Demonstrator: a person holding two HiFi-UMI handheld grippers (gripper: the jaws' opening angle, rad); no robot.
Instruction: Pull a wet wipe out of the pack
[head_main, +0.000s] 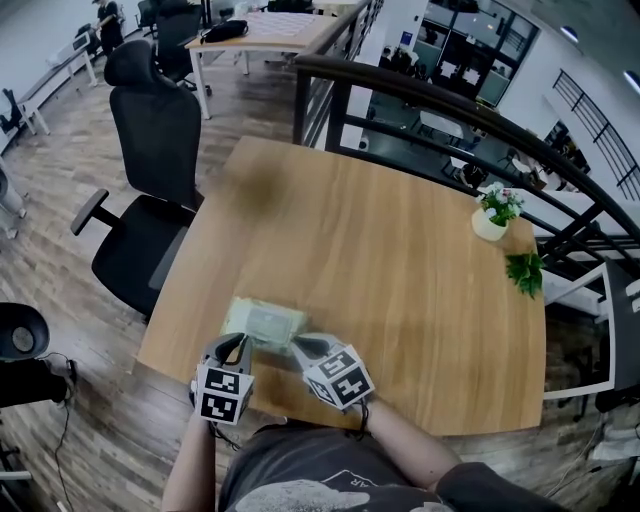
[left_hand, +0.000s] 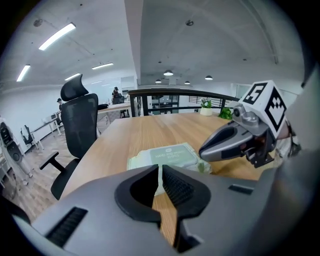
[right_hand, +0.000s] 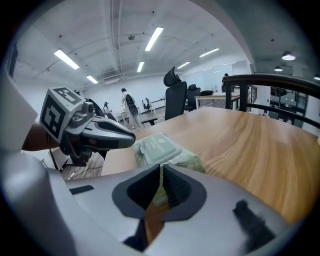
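Observation:
A pale green wet wipe pack (head_main: 266, 324) with a flat lid lies near the front left of the wooden table (head_main: 400, 280). My left gripper (head_main: 238, 343) hovers at the pack's near left corner, jaws shut and empty. My right gripper (head_main: 300, 346) is at the near right corner, also shut with nothing in it. In the left gripper view the pack (left_hand: 170, 156) lies just beyond my shut jaws (left_hand: 160, 172), with the right gripper (left_hand: 207, 149) over its right end. In the right gripper view the pack (right_hand: 157, 149) sits ahead of the jaws (right_hand: 161, 175), the left gripper (right_hand: 127, 136) at its left end.
A small potted plant (head_main: 492, 215) and a green sprig (head_main: 525, 270) stand at the table's far right edge. A black office chair (head_main: 150, 200) is beside the table's left side. A dark railing (head_main: 450, 110) runs behind the table.

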